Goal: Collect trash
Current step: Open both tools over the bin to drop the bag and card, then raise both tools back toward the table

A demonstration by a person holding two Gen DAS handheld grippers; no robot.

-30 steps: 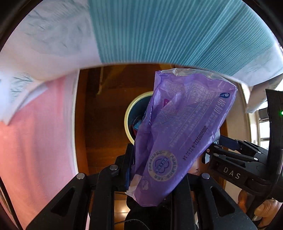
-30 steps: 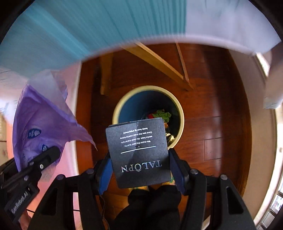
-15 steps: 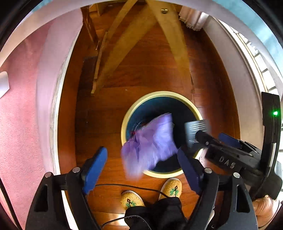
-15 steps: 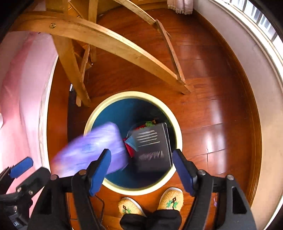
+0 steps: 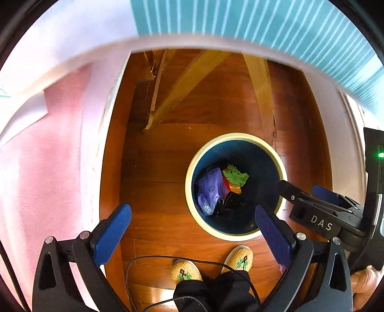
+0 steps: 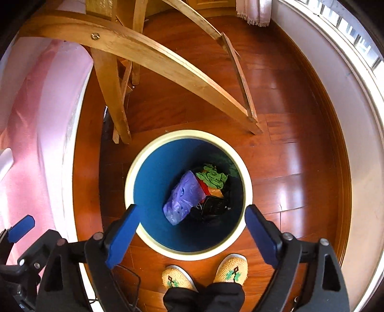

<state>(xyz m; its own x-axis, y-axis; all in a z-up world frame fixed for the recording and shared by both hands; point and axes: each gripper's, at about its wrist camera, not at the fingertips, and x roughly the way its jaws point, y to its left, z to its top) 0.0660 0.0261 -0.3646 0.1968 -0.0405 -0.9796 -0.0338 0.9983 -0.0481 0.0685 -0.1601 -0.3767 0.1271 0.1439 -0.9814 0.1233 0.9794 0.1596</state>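
Purple wrapper: light, crinkly, slippery; lies in bin, pinch an edge.
Left gripper: fingers opening, nothing between.
Right gripper: fingers opening, empty.

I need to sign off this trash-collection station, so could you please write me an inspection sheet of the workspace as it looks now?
Surface: wooden floor, glossy, bare around the bin.
Job's things: purple bag and black card lie inside the bin, beside green wrapper.
Clutter: nothing seen on the floor.
Grippers: left gripper jaws opening, nothing between them; right gripper jaws opening, nothing between them, above the bin.
Cables: black cable loops near the slippers.
Surroundings: wooden frame legs, pink bedding, striped cloth.
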